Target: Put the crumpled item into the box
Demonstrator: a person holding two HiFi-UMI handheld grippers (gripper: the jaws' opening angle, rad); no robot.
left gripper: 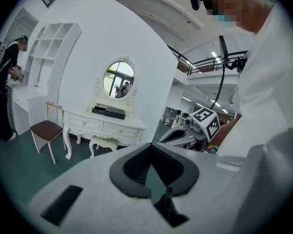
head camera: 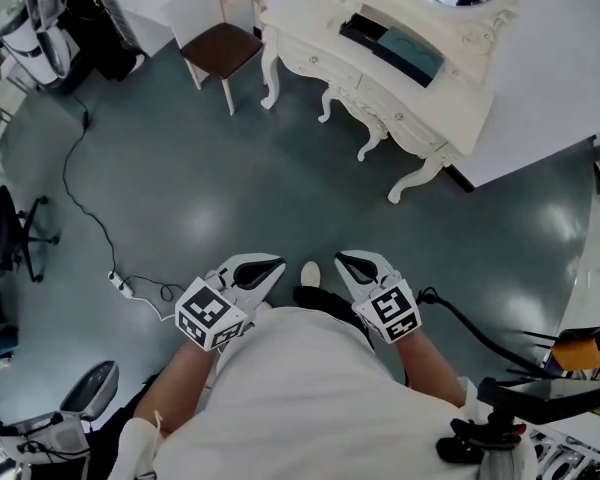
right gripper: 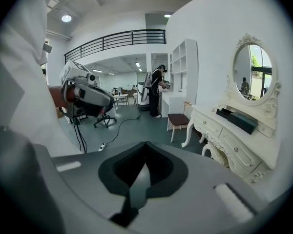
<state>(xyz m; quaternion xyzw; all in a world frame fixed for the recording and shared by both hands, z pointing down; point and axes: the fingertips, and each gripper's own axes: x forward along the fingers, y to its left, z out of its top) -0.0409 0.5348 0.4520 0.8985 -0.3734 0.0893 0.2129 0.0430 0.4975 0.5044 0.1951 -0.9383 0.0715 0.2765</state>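
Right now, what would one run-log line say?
left claw: shut, empty | right claw: shut, empty | both: over floor | dark box: on dressing table ahead | crumpled item: not seen

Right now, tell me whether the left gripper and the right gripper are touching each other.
Apart. The head view shows the left gripper and the right gripper side by side, with a clear strip of floor between them.
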